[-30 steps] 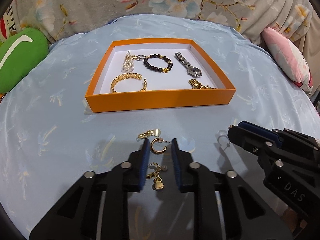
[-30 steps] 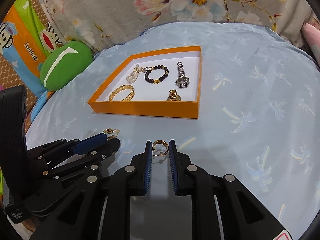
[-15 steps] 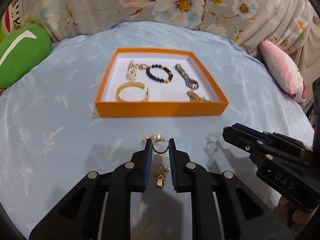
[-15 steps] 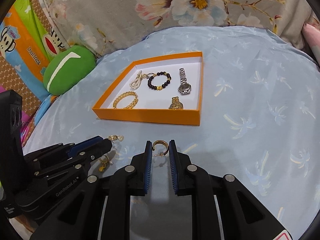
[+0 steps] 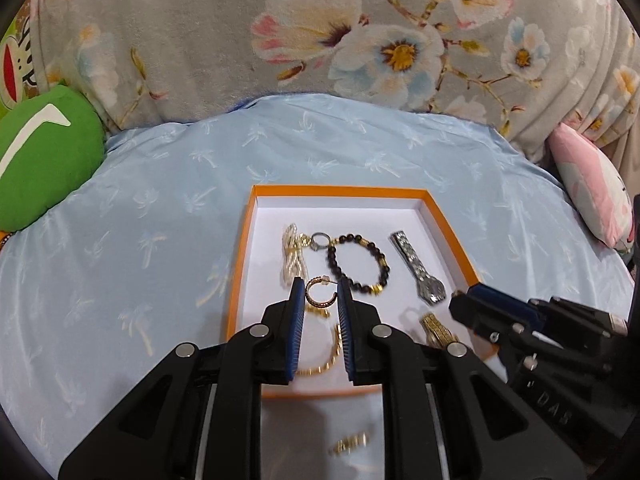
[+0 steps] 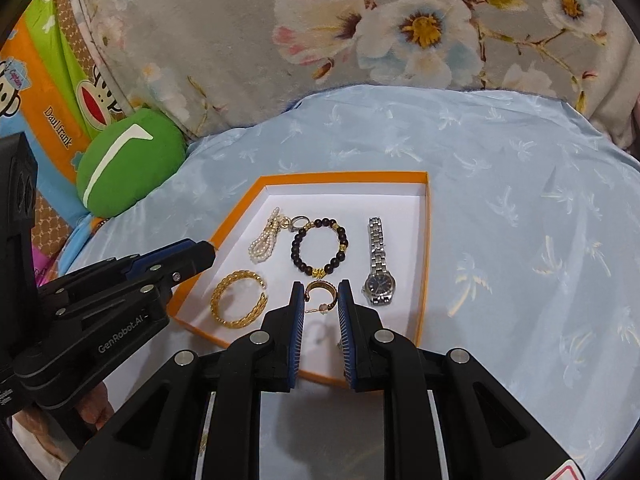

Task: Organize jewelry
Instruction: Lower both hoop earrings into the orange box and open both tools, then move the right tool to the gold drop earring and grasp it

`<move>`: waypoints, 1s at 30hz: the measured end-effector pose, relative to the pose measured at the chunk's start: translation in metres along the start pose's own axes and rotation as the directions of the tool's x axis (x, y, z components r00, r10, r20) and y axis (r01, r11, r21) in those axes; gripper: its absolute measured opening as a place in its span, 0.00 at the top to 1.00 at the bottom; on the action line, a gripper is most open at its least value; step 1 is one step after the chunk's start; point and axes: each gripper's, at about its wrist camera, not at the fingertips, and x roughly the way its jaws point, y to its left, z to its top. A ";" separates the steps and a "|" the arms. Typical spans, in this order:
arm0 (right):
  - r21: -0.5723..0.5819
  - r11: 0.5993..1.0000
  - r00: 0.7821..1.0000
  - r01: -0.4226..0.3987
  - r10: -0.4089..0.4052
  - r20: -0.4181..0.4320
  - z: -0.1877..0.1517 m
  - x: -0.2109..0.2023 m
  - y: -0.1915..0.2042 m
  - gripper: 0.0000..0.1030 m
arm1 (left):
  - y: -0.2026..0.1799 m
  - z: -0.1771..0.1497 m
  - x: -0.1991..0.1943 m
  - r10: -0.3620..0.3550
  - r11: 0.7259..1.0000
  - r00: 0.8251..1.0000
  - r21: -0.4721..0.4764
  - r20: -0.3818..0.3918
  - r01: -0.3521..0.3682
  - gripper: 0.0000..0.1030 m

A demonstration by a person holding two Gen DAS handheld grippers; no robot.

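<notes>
Two wrist views covered a pale blue cloth (image 6: 520, 208) before a flowered cover (image 5: 320, 32). On the cloth sat an orange tray (image 6: 425, 248), white inside.

Only the right view showed the printed bag (image 6: 44, 92) behind the green cushion (image 6: 128, 164) and the whole gold bangle (image 6: 239, 298); only the left view showed the pink cushion (image 5: 592, 188) and a blurred gold piece (image 5: 349, 446) on the cloth short of the tray.

Inside the tray lay a silver watch (image 6: 378, 268), a dark bead bracelet (image 6: 319, 250), a pearl piece (image 6: 266, 236) and a small ring (image 6: 300, 222). In the left view the black frame of the gripper hid most of the bangle, and the other gripper's tip covered part of a gold chain link (image 5: 436, 328).

Each gripper's jaws stood a narrow way apart, clamped on a gold hoop earring. The left gripper (image 5: 321, 304) held its left earring (image 5: 318, 298) above the tray floor, just short of the pearl piece. The right gripper (image 6: 320, 304) held its right earring (image 6: 320, 292) between bangle and watch, post pointing back toward the camera.
</notes>
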 end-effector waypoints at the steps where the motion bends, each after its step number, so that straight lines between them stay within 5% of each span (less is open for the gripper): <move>1: -0.002 1.000 1.000 0.002 -0.002 -0.005 0.001 0.006 0.001 0.84 | 0.000 0.002 0.007 0.003 1.000 1.000 0.001 -0.006 -0.003 0.85; 19: -0.023 0.999 0.999 0.028 -0.029 -0.042 0.005 0.053 -0.002 0.84 | 0.016 0.004 0.062 0.015 1.000 0.997 -0.013 -0.077 -0.016 0.83; 24: -0.017 0.999 0.999 0.031 -0.031 -0.015 0.006 0.049 -0.005 0.83 | 0.017 0.004 0.062 0.031 0.999 0.997 -0.017 -0.066 -0.033 0.60; 30: -0.005 1.000 0.999 0.019 -0.019 0.047 0.005 0.027 -0.007 0.82 | 0.022 0.003 0.044 0.012 0.999 1.000 -0.036 -0.028 -0.013 0.58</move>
